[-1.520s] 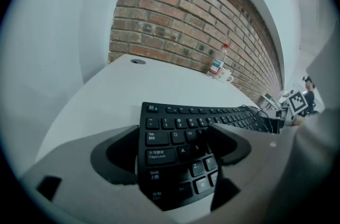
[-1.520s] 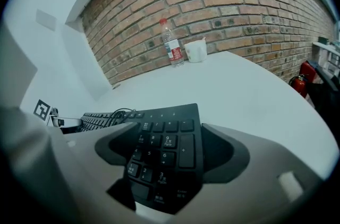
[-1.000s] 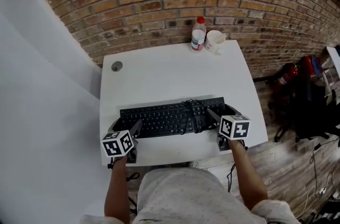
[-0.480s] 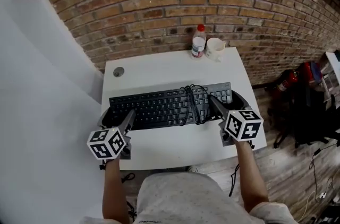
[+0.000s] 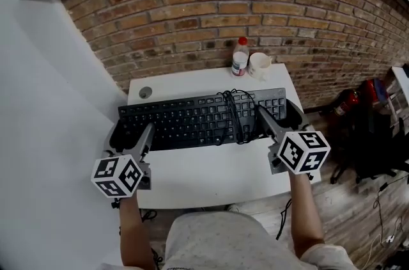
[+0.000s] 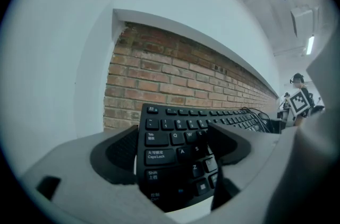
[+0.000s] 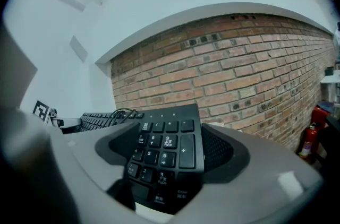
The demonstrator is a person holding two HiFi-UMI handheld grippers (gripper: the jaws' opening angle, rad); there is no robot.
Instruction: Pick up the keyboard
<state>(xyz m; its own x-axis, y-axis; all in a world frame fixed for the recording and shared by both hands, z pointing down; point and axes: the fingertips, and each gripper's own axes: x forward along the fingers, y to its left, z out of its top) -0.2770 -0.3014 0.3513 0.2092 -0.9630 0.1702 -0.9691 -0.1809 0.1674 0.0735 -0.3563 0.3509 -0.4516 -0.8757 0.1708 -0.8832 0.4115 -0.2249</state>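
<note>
A black keyboard (image 5: 192, 123) hangs level above the white table (image 5: 211, 180), its black cable (image 5: 234, 112) coiled on top of the keys. My left gripper (image 5: 130, 135) is shut on the keyboard's left end, one jaw on each long edge. My right gripper (image 5: 281, 116) is shut on the right end, at the number pad. In the left gripper view the keyboard (image 6: 180, 140) fills the space between the two grey jaws. The right gripper view shows the number pad (image 7: 166, 147) clamped the same way, with brick wall behind.
A plastic bottle (image 5: 239, 57) with a red cap and a white mug (image 5: 259, 64) stand at the table's far edge by the brick wall. A round cable hole (image 5: 146, 93) sits at the far left corner. Red objects (image 5: 350, 97) lie on the floor to the right.
Both grippers have risen together with the keyboard between them. The keyboard has left the tabletop and now looks larger and nearer the wall in the head view.
</note>
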